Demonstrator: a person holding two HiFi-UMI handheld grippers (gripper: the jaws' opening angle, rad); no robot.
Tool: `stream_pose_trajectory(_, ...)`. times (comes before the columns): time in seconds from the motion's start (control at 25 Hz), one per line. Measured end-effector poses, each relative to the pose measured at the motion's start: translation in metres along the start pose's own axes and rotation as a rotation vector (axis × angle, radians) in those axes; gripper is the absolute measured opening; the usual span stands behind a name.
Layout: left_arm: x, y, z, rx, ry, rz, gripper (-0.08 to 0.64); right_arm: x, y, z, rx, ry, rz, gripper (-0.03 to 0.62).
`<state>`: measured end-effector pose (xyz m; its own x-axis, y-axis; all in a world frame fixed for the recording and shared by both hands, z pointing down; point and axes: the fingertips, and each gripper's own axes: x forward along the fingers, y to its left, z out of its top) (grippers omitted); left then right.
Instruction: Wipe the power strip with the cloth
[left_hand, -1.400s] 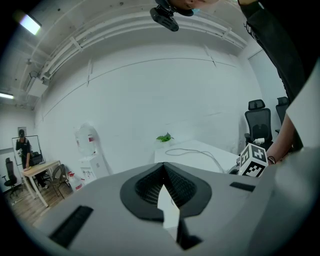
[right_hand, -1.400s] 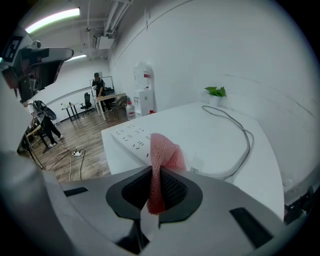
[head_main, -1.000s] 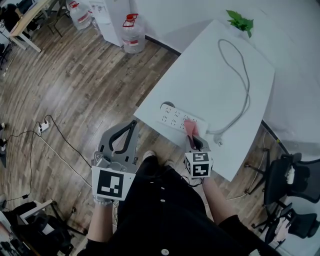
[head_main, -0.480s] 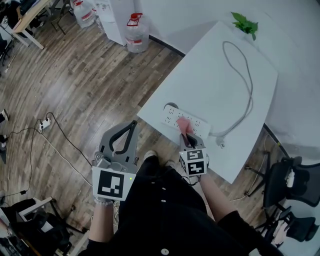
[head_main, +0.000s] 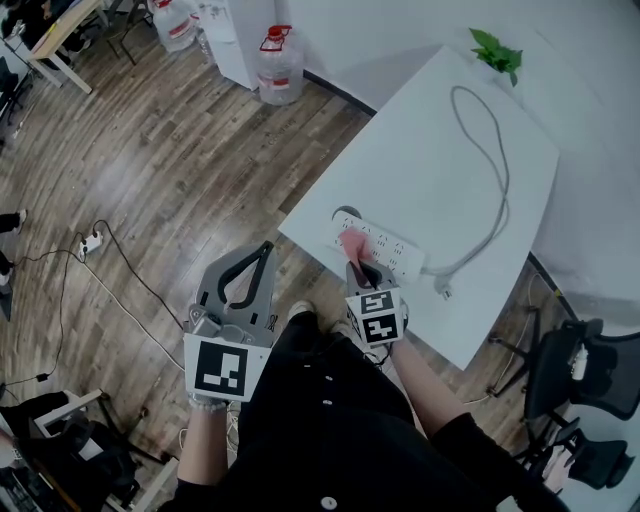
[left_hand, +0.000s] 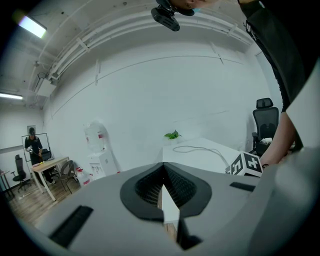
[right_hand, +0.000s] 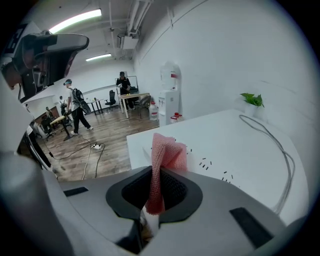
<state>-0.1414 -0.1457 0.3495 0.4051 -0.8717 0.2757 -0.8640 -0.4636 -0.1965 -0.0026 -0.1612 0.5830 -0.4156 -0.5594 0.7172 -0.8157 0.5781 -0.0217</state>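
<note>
Right gripper (head_main: 358, 266), clamped on the pink cloth (head_main: 351, 243), has slid it along the power strip (head_main: 397, 253) just ahead toward the left gripper (head_main: 263, 250), which idles pinched empty, so wiping's underway.

The scene is viewed from the head, steeply downward, with the white table (head_main: 430, 140) in the frame's upper right. Each gripper camera is set close behind its own jaws and faces across the room; the table and its plant (head_main: 497, 50) are shared by all three views.
</note>
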Motion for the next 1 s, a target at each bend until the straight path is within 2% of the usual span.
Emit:
stream_pose_trajectory(0.44, -0.004, 0.002, -0.002, -0.008, 0.003, 0.006, 0.011, 0.019, 0.028, 0.023, -0.043, -0.003, 0.065, 0.055)
stream_pose_trajectory(0.72, -0.006, 0.003, -0.004, -0.011, 0.003, 0.015, 0.011, 0.03, 0.037, 0.034, -0.115, -0.002, 0.083, 0.055)
stream_pose_trajectory(1.0, -0.01, 0.008, -0.006, -0.019, 0.005, 0.026, 0.011, 0.034, 0.042, 0.038, -0.121, 0.005, 0.101, 0.055)
